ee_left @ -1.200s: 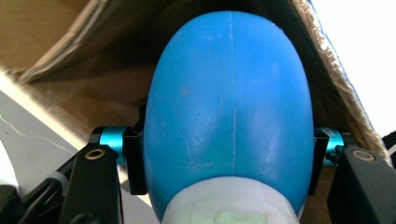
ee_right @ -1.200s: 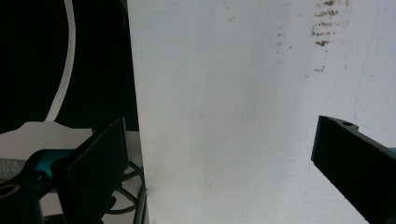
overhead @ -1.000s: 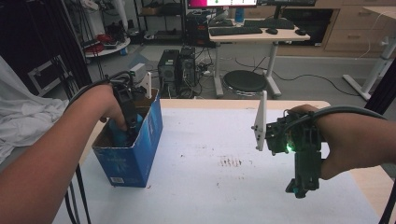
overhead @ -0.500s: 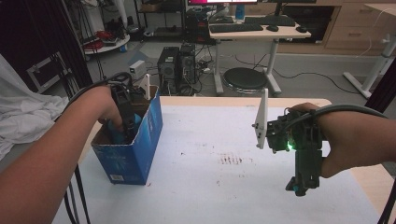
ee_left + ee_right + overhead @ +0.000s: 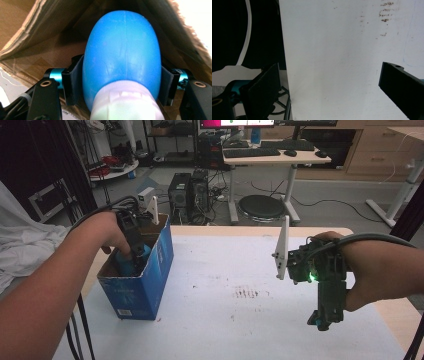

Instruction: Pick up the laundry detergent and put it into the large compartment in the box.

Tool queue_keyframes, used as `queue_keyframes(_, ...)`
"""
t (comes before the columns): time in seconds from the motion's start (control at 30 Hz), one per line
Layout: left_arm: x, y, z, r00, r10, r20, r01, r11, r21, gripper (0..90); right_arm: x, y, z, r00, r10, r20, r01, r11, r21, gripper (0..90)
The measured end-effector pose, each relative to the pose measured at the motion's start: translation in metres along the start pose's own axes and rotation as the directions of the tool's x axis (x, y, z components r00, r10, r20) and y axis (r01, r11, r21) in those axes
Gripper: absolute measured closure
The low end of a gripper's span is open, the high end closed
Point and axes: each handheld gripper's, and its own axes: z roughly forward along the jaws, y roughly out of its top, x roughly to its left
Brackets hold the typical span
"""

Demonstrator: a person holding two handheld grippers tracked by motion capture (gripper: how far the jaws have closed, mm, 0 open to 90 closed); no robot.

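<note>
Left hand-held gripper clamps smooth, rounded blue bottle.

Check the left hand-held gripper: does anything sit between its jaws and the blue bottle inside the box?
Nothing visible does. The left hand-held gripper already clamps the blue bottle on both sides, inside the cardboard box.

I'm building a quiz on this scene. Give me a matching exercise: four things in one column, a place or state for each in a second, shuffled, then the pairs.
Things:
1. left claw
2. right claw
3. blue bottle
4. blue cardboard box

Places or states:
A. stands on the left part of the white table
B. open, above bare tabletop
C. shut on something, down in the box
D. clamped between two jaws, white cap nearest the camera

Pairs: 1-C, 2-B, 3-D, 4-A
</note>
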Motion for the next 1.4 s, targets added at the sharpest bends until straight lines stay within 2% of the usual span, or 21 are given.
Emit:
queue_keyframes(0.4,0.000,-0.006,-0.019,0.9996,-0.007,-0.029,0.007,0.9998,-0.018,26.8,-0.001,-0.002,-0.003,1.0000,0.000,0.003,0.000,1.000,-0.006,3.1)
queue_keyframes(0.67,-0.001,-0.009,-0.036,0.9993,0.018,-0.033,-0.019,0.9993,-0.033,23.6,-0.002,-0.001,-0.004,1.0000,0.000,0.001,0.000,1.000,-0.002,3.1)
queue_keyframes(0.7,-0.002,-0.008,-0.037,0.9994,0.020,-0.029,-0.022,0.9989,-0.041,20.1,-0.002,0.000,-0.005,1.0000,0.000,0.002,0.000,1.000,-0.003,3.2)
queue_keyframes(0.8,-0.005,-0.007,-0.043,0.9977,0.056,-0.039,-0.057,0.9977,-0.037,19.9,-0.002,0.000,-0.005,1.0000,-0.003,0.002,0.003,1.000,-0.001,3.2)
queue_keyframes(0.9,-0.008,-0.006,-0.048,0.9977,0.058,-0.035,-0.060,0.9969,-0.050,19.8,-0.002,0.000,-0.005,1.0000,-0.001,0.000,0.001,1.000,0.000,3.2)
queue_keyframes(0.97,-0.010,-0.006,-0.051,0.9966,0.075,-0.033,-0.077,0.9960,-0.046,19.7,-0.002,0.001,-0.005,1.0000,-0.003,0.000,0.003,1.000,0.004,3.2)
queue_keyframes(1.03,-0.014,-0.005,-0.054,0.9958,0.084,-0.038,-0.086,0.9947,-0.057,15.6,-0.002,0.001,-0.006,1.0000,-0.005,-0.001,0.005,1.000,0.003,3.2)
queue_keyframes(1.1,-0.018,-0.003,-0.058,0.9919,0.114,-0.055,-0.118,0.9899,-0.078,8.9,-0.002,0.001,-0.007,1.0000,-0.005,0.000,0.005,1.000,0.004,3.2)
queue_keyframes(1.17,-0.021,-0.002,-0.061,0.9900,0.133,-0.047,-0.137,0.9858,-0.096,8.8,-0.002,0.002,-0.006,1.0000,-0.005,0.000,0.005,1.000,0.007,3.2)
queue_keyframes(1.4,-0.035,0.005,-0.068,0.9772,0.208,-0.045,-0.211,0.9744,-0.078,8.3,-0.003,0.003,-0.006,1.0000,-0.006,-0.003,0.006,1.000,0.008,3.1)
